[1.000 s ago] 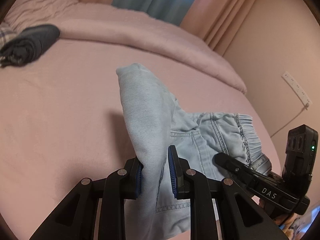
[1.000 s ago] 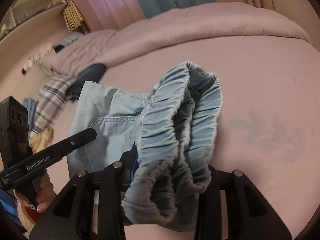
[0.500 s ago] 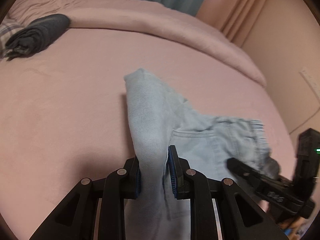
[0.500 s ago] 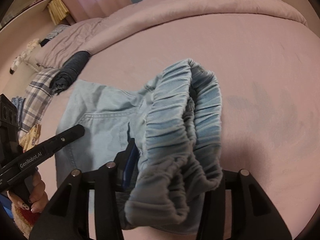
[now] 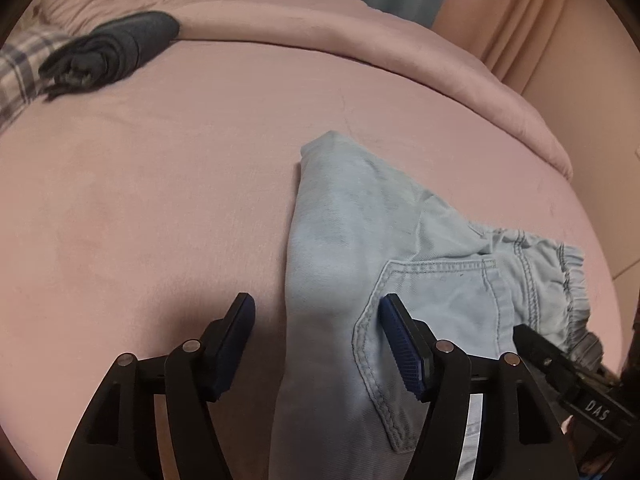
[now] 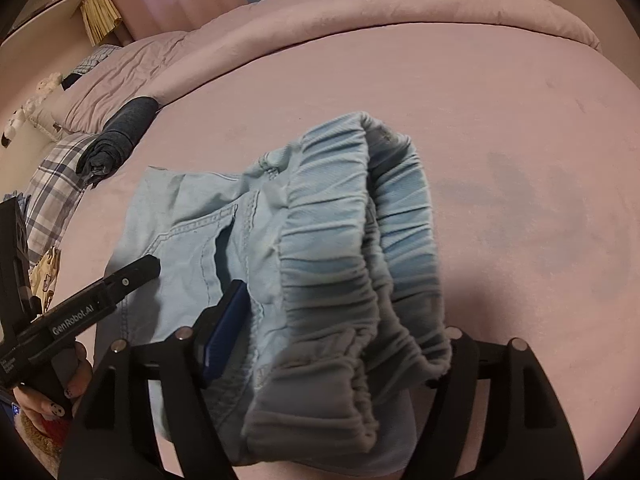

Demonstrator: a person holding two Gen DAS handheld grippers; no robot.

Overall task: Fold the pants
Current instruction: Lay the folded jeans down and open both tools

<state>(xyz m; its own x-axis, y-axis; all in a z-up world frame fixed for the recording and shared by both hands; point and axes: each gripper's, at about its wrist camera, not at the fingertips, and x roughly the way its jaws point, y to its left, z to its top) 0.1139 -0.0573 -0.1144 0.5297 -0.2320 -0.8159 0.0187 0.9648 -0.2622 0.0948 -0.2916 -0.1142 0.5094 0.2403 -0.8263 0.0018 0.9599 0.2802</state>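
Light blue denim pants (image 5: 360,248) lie folded on the pink bed (image 5: 160,200). In the left wrist view my left gripper (image 5: 318,332) is open; the folded leg edge lies between its blue pads without being pinched. The back pocket (image 5: 432,300) shows beside the right pad. In the right wrist view the elastic waistband (image 6: 352,264) is bunched between the fingers of my right gripper (image 6: 332,328). Its jaws stand wide apart; the left pad (image 6: 226,328) shows, the right one is hidden by cloth. The left gripper (image 6: 132,276) shows there over the pants.
A rolled dark grey garment (image 5: 112,50) (image 6: 120,140) lies at the bed's far left beside a plaid cloth (image 6: 56,192). A pink duvet (image 5: 360,52) is piled along the far side. Curtains and a wall stand behind.
My left gripper has opened and let go of the folded leg, which now lies on the bed. My right gripper's jaws have spread; the waistband has sunk lower onto the bed.
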